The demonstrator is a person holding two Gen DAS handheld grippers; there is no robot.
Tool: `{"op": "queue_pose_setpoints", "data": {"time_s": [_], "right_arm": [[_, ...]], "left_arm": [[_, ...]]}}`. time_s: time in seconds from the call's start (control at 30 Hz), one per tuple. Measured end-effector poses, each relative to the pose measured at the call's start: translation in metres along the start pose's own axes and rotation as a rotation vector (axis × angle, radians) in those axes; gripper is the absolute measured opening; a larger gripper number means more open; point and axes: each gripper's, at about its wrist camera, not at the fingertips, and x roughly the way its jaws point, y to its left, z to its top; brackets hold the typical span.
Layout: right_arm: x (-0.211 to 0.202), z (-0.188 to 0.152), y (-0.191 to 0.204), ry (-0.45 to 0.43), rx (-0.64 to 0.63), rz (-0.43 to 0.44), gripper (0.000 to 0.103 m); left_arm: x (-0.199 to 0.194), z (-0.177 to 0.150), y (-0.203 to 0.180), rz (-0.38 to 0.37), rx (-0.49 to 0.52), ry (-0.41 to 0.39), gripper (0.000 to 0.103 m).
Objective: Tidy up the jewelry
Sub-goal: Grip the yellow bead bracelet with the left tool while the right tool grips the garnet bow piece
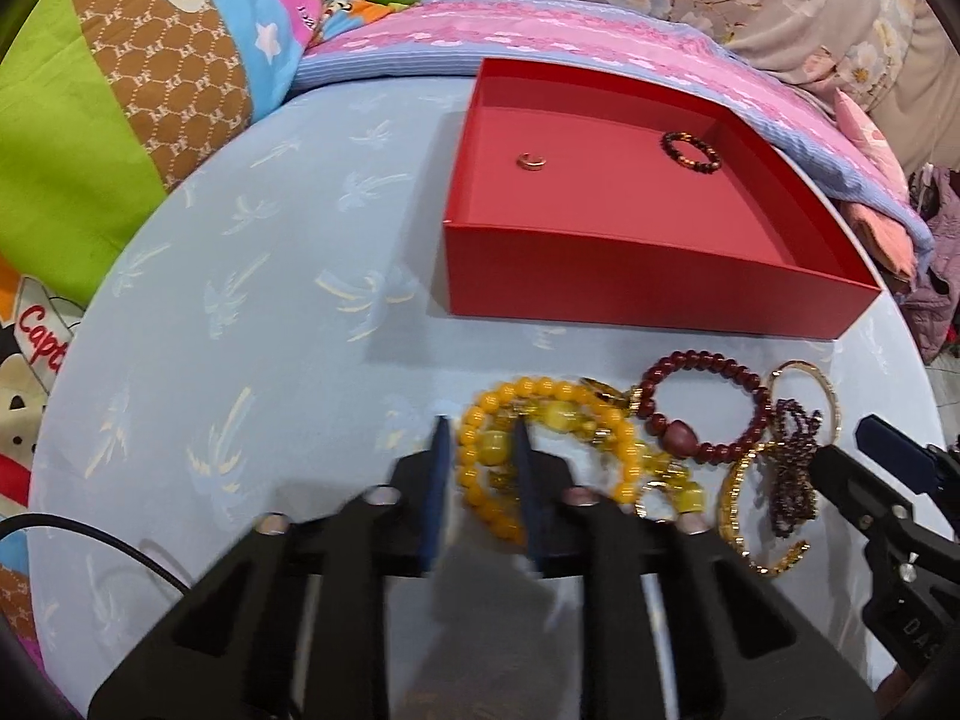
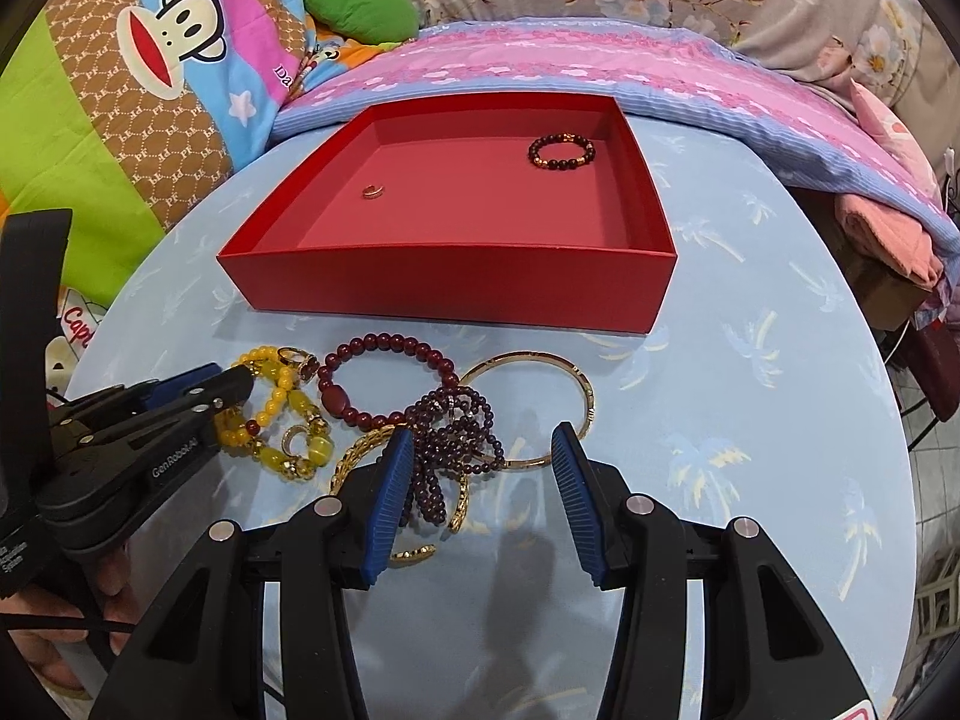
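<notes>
Two handheld grippers over a pale blue tablecloth (image 1: 240, 300), viewed along their own fingers. At the back, a shallow open-topped red box (image 1: 600, 276), already holding a small gold ring (image 1: 531, 161) left of its middle and a dark bead bracelet (image 1: 690, 150) toward its far right corner; evidently the sorting place. Just in front of the box's near wall, not yet sorted, a tangled heap: yellow bead bracelet (image 1: 540, 387), dark red bead bracelet (image 1: 696, 357), purple bead strand (image 2: 456, 420) and gold bangle (image 2: 528, 355). In front of the box's left corner, left gripper (image 1: 485, 450), tilted downward, narrowed onto a strand of the yellow bead bracelet and apparently pinching it, though blurred; probably gripping one strand so as to lift it clear of the tangle. In front of the box's right half, right gripper (image 2: 483, 450), parted about halfway, empty, hovering over the purple bead strand and gold bangle; seemingly waiting its turn, or ready to steady the heap.
</notes>
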Motion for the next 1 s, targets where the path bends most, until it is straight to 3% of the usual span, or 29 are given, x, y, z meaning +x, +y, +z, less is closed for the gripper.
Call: {"op": "queue_pose_setpoints", "data": {"time_s": [0.07, 0.13, 0.23, 0.4, 0.43, 0.47, 0.6, 0.67, 0.8, 1.0], "right_arm": [[0.000, 0.001, 0.001, -0.002, -0.002, 0.004, 0.047], [0.000, 0.002, 0.004, -0.004, -0.008, 0.009, 0.049], [0.001, 0.004, 0.009, -0.010, -0.021, 0.017, 0.054], [0.015, 0.005, 0.013, 0.014, -0.034, 0.012, 0.053], [0.017, 0.005, 0.013, 0.019, -0.035, 0.011, 0.046], [0.019, 0.004, 0.013, 0.025, -0.034, 0.017, 0.032], [0.018, 0.003, 0.010, 0.022, -0.025, 0.025, 0.015], [0.014, 0.003, 0.009, 0.003, -0.031, 0.020, 0.009], [0.006, 0.004, 0.003, -0.011, -0.007, 0.029, 0.009], [-0.006, 0.004, -0.005, -0.026, 0.019, 0.048, 0.009]], "left_arm": [[-0.002, 0.001, 0.000, -0.019, -0.007, -0.001, 0.017], [-0.007, 0.002, 0.002, -0.036, -0.010, -0.015, 0.000], [-0.012, 0.004, 0.006, -0.066, -0.023, -0.010, 0.000], [-0.014, 0.003, 0.010, -0.056, -0.021, -0.009, 0.000], [-0.014, 0.003, 0.010, -0.051, -0.019, -0.008, 0.000], [-0.014, 0.003, 0.011, -0.045, -0.019, -0.005, 0.000], [-0.012, 0.001, 0.013, -0.049, -0.024, 0.004, 0.005], [-0.012, 0.000, 0.012, -0.046, -0.026, 0.003, 0.013], [-0.011, 0.000, 0.011, -0.036, -0.027, -0.001, 0.033], [0.001, 0.004, 0.011, -0.027, -0.023, 0.009, 0.034]]}}
